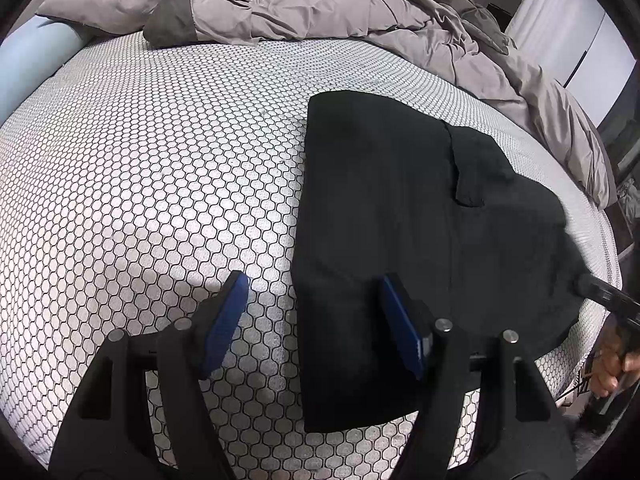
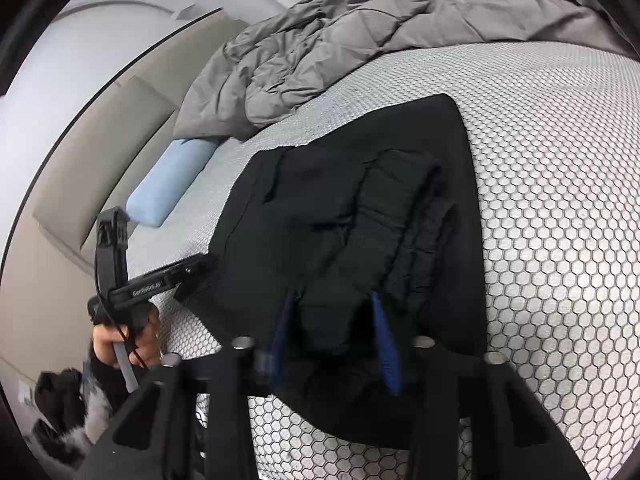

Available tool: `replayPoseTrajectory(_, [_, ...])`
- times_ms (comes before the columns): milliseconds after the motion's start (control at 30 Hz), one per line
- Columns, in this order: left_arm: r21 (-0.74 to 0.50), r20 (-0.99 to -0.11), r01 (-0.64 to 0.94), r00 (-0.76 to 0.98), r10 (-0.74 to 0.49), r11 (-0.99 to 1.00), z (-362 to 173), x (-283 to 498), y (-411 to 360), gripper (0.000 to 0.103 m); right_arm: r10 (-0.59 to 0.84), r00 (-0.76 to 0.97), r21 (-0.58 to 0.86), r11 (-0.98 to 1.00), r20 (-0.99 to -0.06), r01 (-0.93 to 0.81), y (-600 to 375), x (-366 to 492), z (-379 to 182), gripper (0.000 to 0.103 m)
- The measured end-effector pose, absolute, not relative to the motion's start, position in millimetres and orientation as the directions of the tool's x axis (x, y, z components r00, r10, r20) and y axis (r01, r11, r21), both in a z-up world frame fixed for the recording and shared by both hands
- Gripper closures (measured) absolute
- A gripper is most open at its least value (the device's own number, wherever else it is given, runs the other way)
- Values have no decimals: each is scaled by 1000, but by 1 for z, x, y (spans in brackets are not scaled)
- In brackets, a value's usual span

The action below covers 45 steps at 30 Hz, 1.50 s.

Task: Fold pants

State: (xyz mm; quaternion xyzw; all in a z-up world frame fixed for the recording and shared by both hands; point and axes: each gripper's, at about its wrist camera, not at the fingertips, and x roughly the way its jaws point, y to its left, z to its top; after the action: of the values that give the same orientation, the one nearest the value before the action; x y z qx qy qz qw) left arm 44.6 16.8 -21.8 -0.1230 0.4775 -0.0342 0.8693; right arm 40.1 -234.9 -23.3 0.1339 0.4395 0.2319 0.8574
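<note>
The black fabric pants [image 2: 348, 216], already folded into a compact stack, lie on the honeycomb-patterned white mattress [image 1: 140, 168]. A bunched fold at the near edge is gripped by the right claw [image 2: 332, 328]. The left claw [image 1: 316, 320] is held open beside the stack. Next, this fold is probably to be carried across.

Honeycomb-patterned mattress [image 1: 160, 168], rumpled grey duvet [image 1: 304, 4] (heaped at its far end), pale blue pillow [image 2: 172, 184] alongside
</note>
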Motion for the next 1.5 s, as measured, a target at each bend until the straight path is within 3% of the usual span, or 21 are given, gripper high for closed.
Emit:
replayPoseTrajectory(100, [-246, -823, -59, 540, -176, 967, -21, 44, 19, 38, 584, 504, 467, 812, -637, -351, -237, 19, -7, 79])
replayPoseTrajectory(167, [-246, -823, -54, 540, -179, 968, -22, 44, 20, 37, 554, 505, 416, 832, -662, -367, -233, 5, -5, 80])
replayPoseTrajectory(267, [-242, -824, -47, 536, -180, 969, -22, 43, 23, 37, 271, 514, 127, 946, -814, -298, -224, 8, -36, 73])
replayPoseTrajectory(367, [-240, -825, -51, 538, -176, 969, -21, 42, 24, 37, 387, 496, 294, 921, -778, -258, -247, 11, -36, 67])
replayPoseTrajectory(433, [-235, -825, -50, 538, -171, 971, -21, 41, 24, 37, 431, 540, 353, 902, -723, -248, -260, 6, -23, 45])
replayPoseTrajectory(500, [-233, -825, -48, 538, -172, 971, -21, 41, 24, 37, 479, 592, 436, 871, -648, -227, -276, 6, -15, 39])
replayPoseTrajectory(800, [-241, -826, -46, 534, -180, 969, -23, 41, 26, 37, 560, 525, 613, 785, -641, -89, -285, 63, -63, 39])
replayPoseTrajectory(867, [-236, -827, -49, 535, -174, 971, -23, 40, 24, 37, 519, 550, 567, 818, -654, -98, -280, 70, -56, 56])
replayPoseTrajectory(900, [-235, -827, -49, 535, -173, 971, -23, 40, 23, 37, 505, 552, 540, 834, -663, -114, -274, 71, -51, 70])
replayPoseTrajectory(1033, [-234, -824, -51, 540, -171, 971, -20, 37, 21, 37, 493, 619, 481, 853, -612, -204, -259, 65, -16, 85])
replayPoseTrajectory(1133, [-239, -824, -41, 538, -180, 970, -21, 35, 19, 34, 459, 659, 429, 876, -596, -222, -255, 61, -3, 86])
replayPoseTrajectory(1200, [-219, -828, -42, 537, -163, 975, -22, 35, 18, 29, 270, 672, 226, 962, -690, -154, -247, 69, -13, 86])
replayPoseTrajectory(1267, [-214, -827, -50, 540, -154, 975, -20, 33, 18, 29, 143, 623, 121, 990, -769, -77, -244, 81, -38, 84])
replayPoseTrajectory(1367, [-182, -807, -42, 577, -124, 982, -5, 22, 16, 29, 188, 627, 209, 977, -756, -41, -257, 76, -34, 71])
replayPoseTrajectory(1400, [-163, -796, -33, 594, -111, 986, 0, 19, 13, 29, 184, 646, 216, 976, -740, -31, -260, 69, -25, 58])
replayPoseTrajectory(1500, [-75, -719, 96, 685, -120, 993, 20, 6, -14, 25, 207, 730, 208, 974, -651, -90, -252, 42, 1, 56])
